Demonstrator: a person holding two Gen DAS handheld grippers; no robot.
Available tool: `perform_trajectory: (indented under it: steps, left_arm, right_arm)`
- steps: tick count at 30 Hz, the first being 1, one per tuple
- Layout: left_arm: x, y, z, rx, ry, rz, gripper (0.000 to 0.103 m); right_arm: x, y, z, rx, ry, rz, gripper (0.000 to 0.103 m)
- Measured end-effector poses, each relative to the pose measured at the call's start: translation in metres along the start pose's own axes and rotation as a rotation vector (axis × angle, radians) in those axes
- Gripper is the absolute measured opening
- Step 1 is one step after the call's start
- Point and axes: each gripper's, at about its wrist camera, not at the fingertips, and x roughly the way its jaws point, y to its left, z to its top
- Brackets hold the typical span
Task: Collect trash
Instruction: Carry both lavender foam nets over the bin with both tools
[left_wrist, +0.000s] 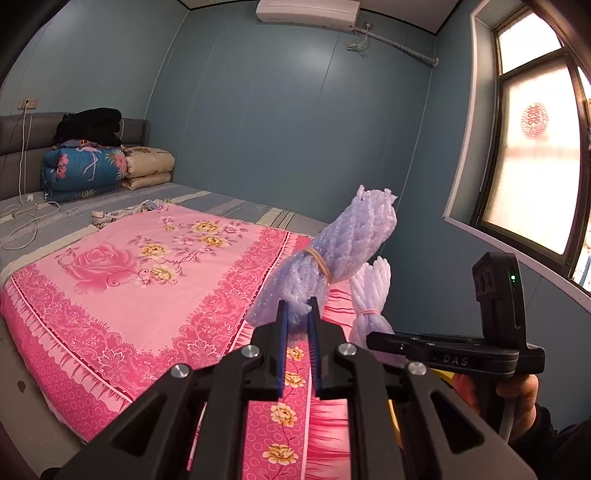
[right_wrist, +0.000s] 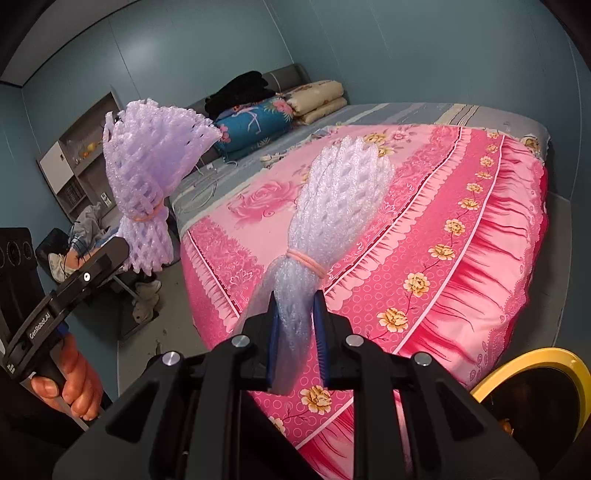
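Note:
My left gripper (left_wrist: 298, 303) is shut on the lower end of a purple foam-net bundle (left_wrist: 343, 236) tied with a rubber band, held in the air over the bed's corner. The same bundle shows in the right wrist view (right_wrist: 147, 173) at the left. My right gripper (right_wrist: 297, 297) is shut on a second, whiter foam-net bundle (right_wrist: 340, 195) with a pink band. That bundle also shows in the left wrist view (left_wrist: 369, 291), low right beside the right gripper's body.
A bed with a pink floral cover (left_wrist: 147, 266) fills the middle. Folded quilts (left_wrist: 85, 166) lie at its head. A yellow-rimmed bin (right_wrist: 535, 384) sits at lower right. A window (left_wrist: 535, 155) is at right. A shelf unit (right_wrist: 77, 158) and clutter stand at left.

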Motion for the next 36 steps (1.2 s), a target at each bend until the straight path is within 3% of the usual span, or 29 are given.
perform_trajectory:
  steps: [15,27,33,36]
  left_arm:
    - [-0.008,-0.045,-0.001,0.073,-0.017,-0.046,0.009]
    - [0.003,-0.09,-0.008,0.122,0.008,-0.096,0.009]
    - [0.016,-0.113,-0.011,0.156,0.035,-0.128,0.009]
    - [0.024,-0.123,-0.015,0.164,0.057,-0.14,0.009]
  right_arm:
    - [-0.063,-0.016,-0.008,0.039,-0.126,-0.054,0.017]
    - [-0.123,-0.039,-0.019,0.095,-0.256,-0.186,0.017]
    - [-0.15,-0.048,-0.026,0.132,-0.287,-0.231,0.018]
    - [-0.16,-0.058,-0.03,0.162,-0.285,-0.298,0.018]
